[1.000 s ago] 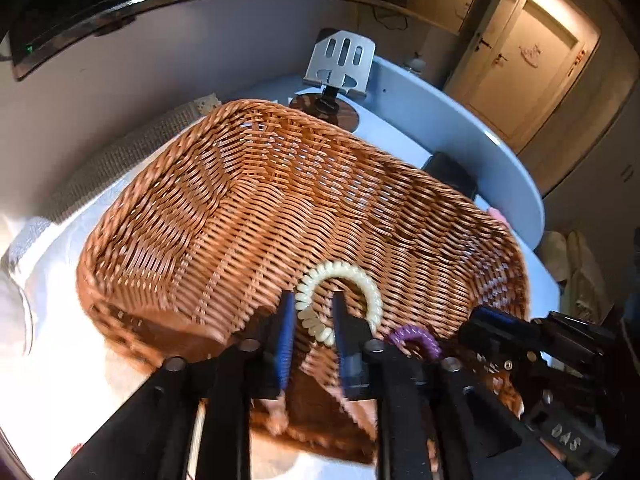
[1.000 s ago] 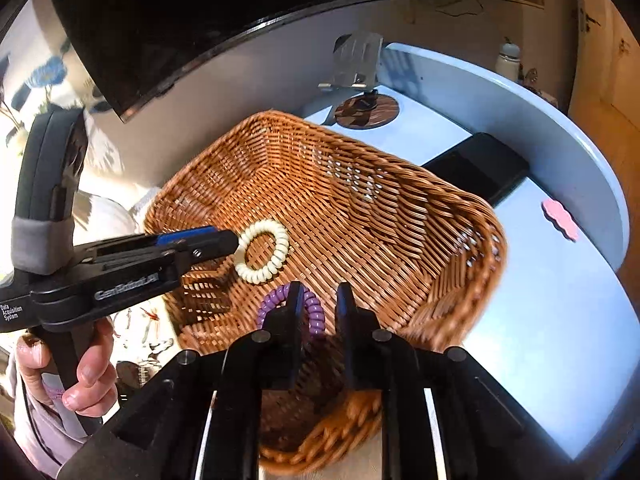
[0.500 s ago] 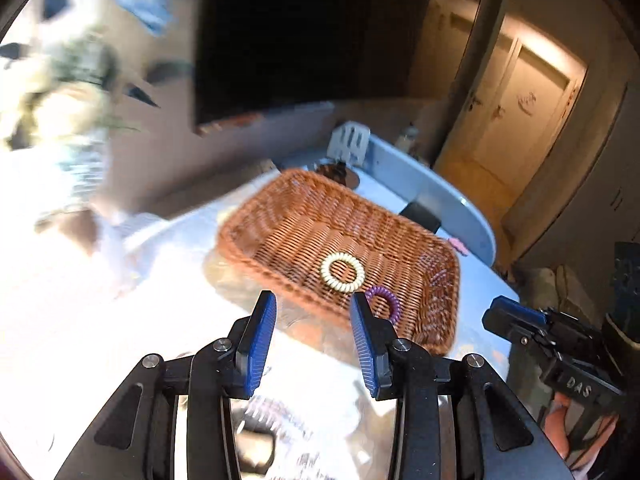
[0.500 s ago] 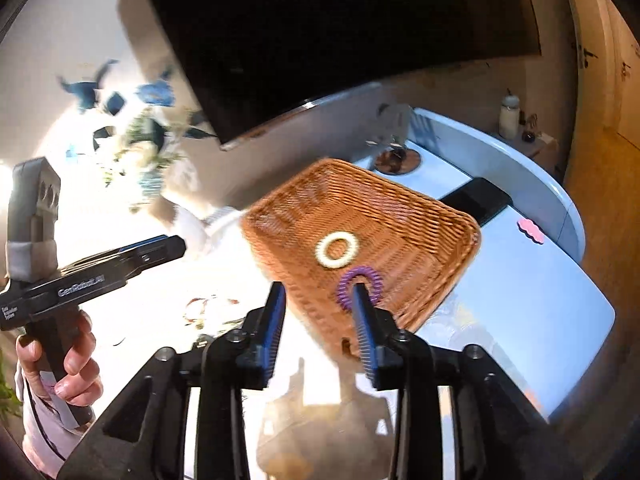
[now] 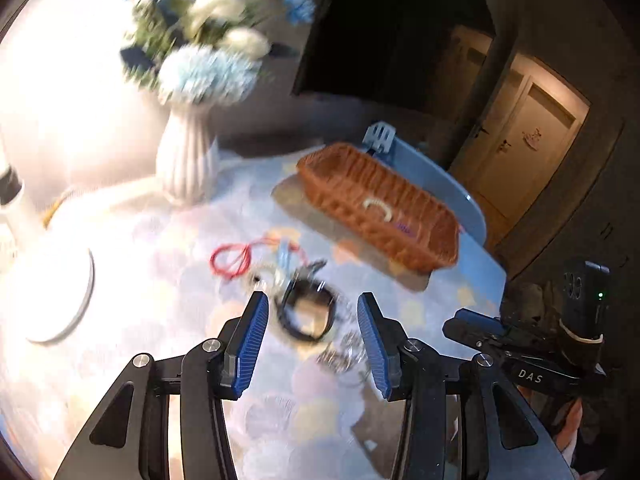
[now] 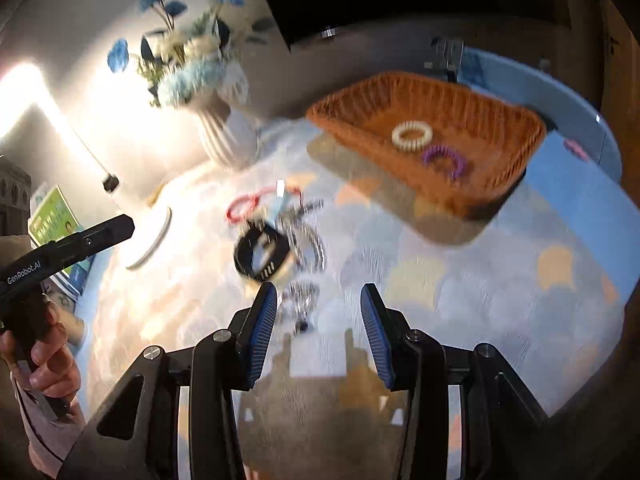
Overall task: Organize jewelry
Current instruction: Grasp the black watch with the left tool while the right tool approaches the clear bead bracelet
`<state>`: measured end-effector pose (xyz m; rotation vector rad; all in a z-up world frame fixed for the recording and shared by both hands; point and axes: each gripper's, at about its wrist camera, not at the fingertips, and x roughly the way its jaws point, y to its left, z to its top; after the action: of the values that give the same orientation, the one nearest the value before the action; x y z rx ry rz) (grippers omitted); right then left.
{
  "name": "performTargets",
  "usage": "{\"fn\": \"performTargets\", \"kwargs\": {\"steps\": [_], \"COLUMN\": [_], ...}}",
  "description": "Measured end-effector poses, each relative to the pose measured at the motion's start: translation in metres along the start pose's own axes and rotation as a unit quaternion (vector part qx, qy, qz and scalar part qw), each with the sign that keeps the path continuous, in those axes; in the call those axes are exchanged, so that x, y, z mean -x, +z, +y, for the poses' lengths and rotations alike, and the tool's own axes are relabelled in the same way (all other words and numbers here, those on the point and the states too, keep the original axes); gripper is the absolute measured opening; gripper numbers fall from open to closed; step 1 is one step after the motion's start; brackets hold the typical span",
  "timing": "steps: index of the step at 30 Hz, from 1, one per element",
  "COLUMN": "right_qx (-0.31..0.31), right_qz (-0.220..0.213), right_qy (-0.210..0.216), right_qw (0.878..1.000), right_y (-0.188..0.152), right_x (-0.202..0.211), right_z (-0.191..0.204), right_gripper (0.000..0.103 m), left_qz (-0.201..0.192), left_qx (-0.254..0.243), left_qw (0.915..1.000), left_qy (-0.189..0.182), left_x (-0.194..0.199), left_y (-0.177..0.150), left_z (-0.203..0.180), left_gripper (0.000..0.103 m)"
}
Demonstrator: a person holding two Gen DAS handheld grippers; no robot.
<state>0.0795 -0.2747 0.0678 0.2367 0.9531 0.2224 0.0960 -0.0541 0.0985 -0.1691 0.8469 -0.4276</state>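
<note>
Both claws are hovering over the patterned surface (image 6: pixel 460 300) with nothing between their blue pads, and both sets of jaws are opening as we watch. The right claw (image 6: pixel 318 336) is standing roughly half spread, empty. Just beyond its fingertips, a touch left of centre, a small silvery chain piece (image 6: pixel 298 300) is lying on the cloth, too blurred to name better. The left claw (image 5: pixel 312 344) is spread about the same, also empty, with another silvery tangle (image 5: pixel 340 354) sitting low between its pads and toward the right one.

A little further out is the black wristband (image 6: pixel 262 254), a loop lying flat. In the left view that black wristband (image 5: pixel 306 314) is sitting dead ahead, framed between the two pads. In the right view it is lying ahead and to the left. So the left claw looks better lined up for it, while the right seems nearer to the chain piece.

Past that, a red cord loop (image 5: pixel 232 260) and a light blue bit are trailing off in the tangle.

Furthest away, the wicker basket (image 6: pixel 500 184) is sitting ahead and to the right, holding a cream coil hair tie (image 6: pixel 412 136) and a purple coil hair tie (image 6: pixel 444 160) side by side.
</note>
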Motion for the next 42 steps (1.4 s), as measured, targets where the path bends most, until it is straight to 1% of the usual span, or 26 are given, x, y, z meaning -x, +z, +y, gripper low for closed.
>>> {"fn": "performTargets", "kwargs": {"steps": [4, 7, 9, 12, 15, 17, 19, 21, 23, 24, 27, 28, 29, 30, 31, 32, 34, 38, 40, 42], "right_qx": [-0.002, 0.014, 0.023, 0.035, 0.038, 0.033, 0.026, 0.021, 0.02, 0.02, 0.025, 0.027, 0.031, 0.034, 0.037, 0.042, 0.052, 0.07, 0.075, 0.087], "right_qz": [0.019, 0.021, 0.021, 0.019, 0.024, 0.029, 0.034, 0.037, 0.039, 0.039, 0.039, 0.038, 0.038, 0.038, 0.039, 0.039, 0.038, 0.031, 0.035, 0.044], "right_qy": [0.008, 0.005, 0.008, 0.004, -0.007, -0.01, -0.009, -0.008, -0.011, -0.012, -0.02, -0.026, -0.034, -0.039, -0.042, -0.044, -0.048, -0.05, -0.049, -0.047], "right_qw": [1.0, 1.0, 0.999, 0.999, 0.999, 0.999, 0.999, 0.999, 0.999, 0.999, 0.999, 0.999, 0.998, 0.998, 0.998, 0.997, 0.997, 0.996, 0.995, 0.994], "right_y": [-0.02, -0.026, -0.025, -0.024, -0.023, -0.022, -0.022, -0.021, -0.02, -0.02, -0.016, -0.014, -0.011, -0.009, -0.006, -0.003, 0.006, 0.025, 0.035, 0.043], "right_x": [-0.016, -0.019, -0.02, -0.02, -0.025, -0.028, -0.032, -0.035, -0.038, -0.039, -0.044, -0.046, -0.048, -0.051, -0.054, -0.056, -0.061, -0.072, -0.085, -0.101], "right_z": [0.001, 0.009, 0.015, 0.021, 0.018, 0.012, 0.005, -0.002, -0.006, -0.008, -0.009, -0.009, -0.008, -0.007, -0.006, -0.004, 0.0, 0.006, 0.011, 0.019], "right_gripper": [0.047, 0.047, 0.047, 0.047, 0.047, 0.047, 0.047, 0.047, 0.047, 0.047, 0.047, 0.047, 0.047, 0.047, 0.047, 0.047, 0.047, 0.047, 0.047, 0.047], "left_qz": [0.035, 0.053, 0.058, 0.067, 0.069, 0.074, 0.078, 0.081, 0.087, 0.078, 0.074, 0.071, 0.068, 0.067, 0.064, 0.066, 0.073, 0.086, 0.083, 0.065], "left_qx": [0.035, 0.053, 0.062, 0.082, 0.096, 0.104, 0.105, 0.099, 0.09, 0.081, 0.062, 0.056, 0.049, 0.038, 0.032, 0.037, 0.039, 0.019, 0.013, 0.008], "left_qw": [0.9987, 0.997, 0.996, 0.9938, 0.9926, 0.9915, 0.991, 0.9915, 0.9921, 0.9936, 0.9951, 0.9954, 0.9955, 0.9951, 0.9955, 0.9959, 0.9952, 0.994, 0.9942, 0.9958], "left_qy": [-0.012, -0.021, -0.025, -0.034, -0.024, -0.029, -0.03, -0.023, -0.01, -0.001, 0.023, 0.031, 0.043, 0.062, 0.062, 0.049, 0.053, 0.065, 0.066, 0.063], "left_x": [-0.026, -0.046, -0.056, -0.075, -0.091, -0.103, -0.111, -0.119, -0.128, -0.129, -0.135, -0.137, -0.137, -0.138, -0.137, -0.136, -0.131, -0.106, -0.096, -0.088], "left_y": [-0.027, -0.036, -0.041, -0.038, -0.032, -0.029, -0.028, -0.027, -0.026, -0.025, -0.021, -0.021, -0.022, -0.022, -0.023, -0.023, -0.025, -0.04, -0.05, -0.058], "left_z": [0.026, 0.038, 0.045, 0.047, 0.048, 0.049, 0.048, 0.045, 0.041, 0.037, 0.029, 0.028, 0.026, 0.025, 0.024, 0.026, 0.03, 0.04, 0.047, 0.052], "left_gripper": [0.048, 0.048, 0.048, 0.048, 0.048, 0.048, 0.048, 0.048, 0.047, 0.047, 0.047, 0.044, 0.038, 0.025, 0.013, 0.012, 0.011, 0.011, 0.011, 0.011]}}
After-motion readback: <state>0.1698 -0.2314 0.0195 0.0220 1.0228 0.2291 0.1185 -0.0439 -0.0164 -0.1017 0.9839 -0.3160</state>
